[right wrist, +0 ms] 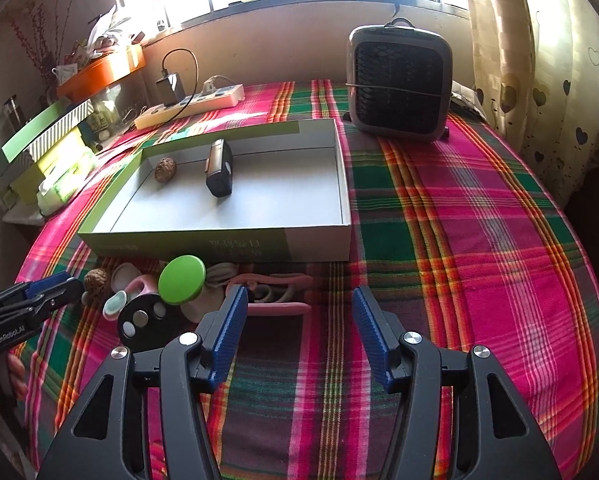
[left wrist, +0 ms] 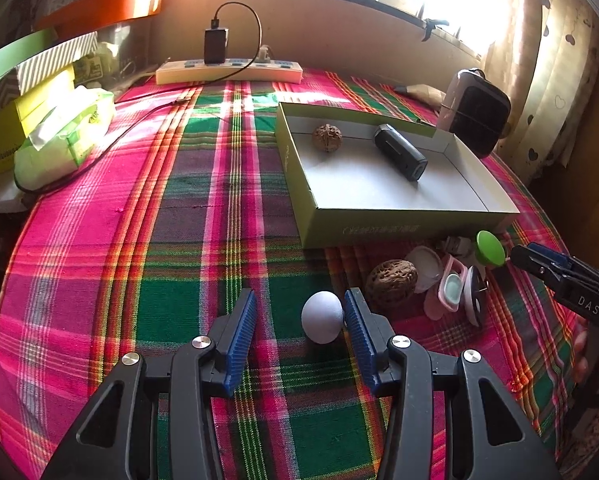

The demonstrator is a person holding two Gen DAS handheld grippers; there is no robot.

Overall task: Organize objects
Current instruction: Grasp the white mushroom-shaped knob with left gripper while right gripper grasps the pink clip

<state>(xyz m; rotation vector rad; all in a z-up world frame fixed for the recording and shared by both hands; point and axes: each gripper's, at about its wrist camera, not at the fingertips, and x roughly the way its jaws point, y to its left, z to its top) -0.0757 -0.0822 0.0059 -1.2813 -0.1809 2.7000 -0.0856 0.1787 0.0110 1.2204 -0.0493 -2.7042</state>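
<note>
From the left wrist view, the left gripper stands wide open low over the pink, green and purple plaid cloth, gripping nothing. A smooth white egg-shaped object lies on the cloth between the blue ribbed pads, touching or almost touching the right-hand one. Beyond it sits a wrinkled brown walnut beside a heap of small pink, white and green items. A shallow green-sided cardboard box holds a second small walnut and a black oblong device.

From the right wrist view, the right gripper is also spread wide and empty above the cloth, its left pad just in front of the heap, with a round green disc close by. A grey mesh-fronted fan heater stands behind the box
</note>
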